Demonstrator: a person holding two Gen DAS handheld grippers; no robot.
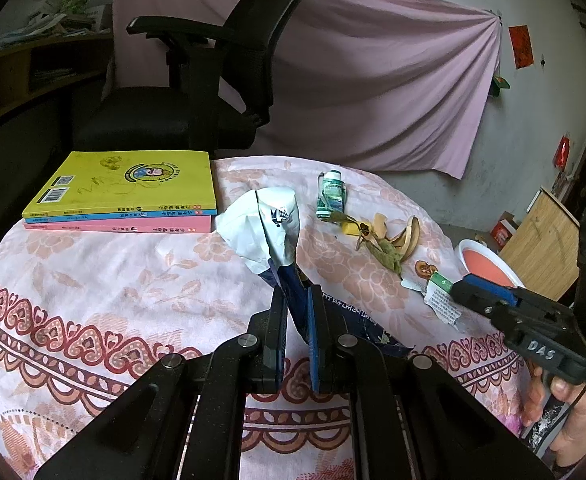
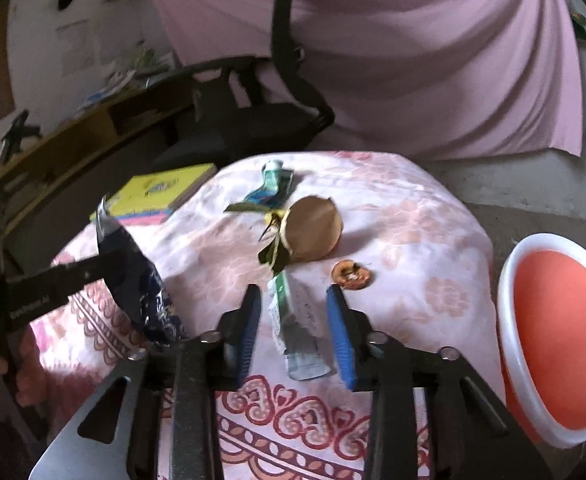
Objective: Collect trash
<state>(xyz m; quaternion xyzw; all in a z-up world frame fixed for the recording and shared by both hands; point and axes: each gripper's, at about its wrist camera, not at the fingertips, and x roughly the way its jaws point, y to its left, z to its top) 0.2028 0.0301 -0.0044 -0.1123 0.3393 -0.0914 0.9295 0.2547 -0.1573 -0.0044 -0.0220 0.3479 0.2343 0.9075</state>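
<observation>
Trash pickup underway: left hand-held gripper [image 1: 297,312] pinching snack bag [image 1: 271,228]; right hand-held gripper [image 2: 295,320] spread around paper wrapper [image 2: 293,320], left of bin [image 2: 511,344]. Next: squeeze, lift.

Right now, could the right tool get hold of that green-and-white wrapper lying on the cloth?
Probably yes: the wrapper already lies between the right tool's open fingers, with nothing over it.

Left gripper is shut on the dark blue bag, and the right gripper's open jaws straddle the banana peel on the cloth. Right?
Not quite. The right gripper straddles the green-and-white wrapper, not the banana peel, as the right wrist view shows. The left gripper does clamp the dark blue bag.
</observation>
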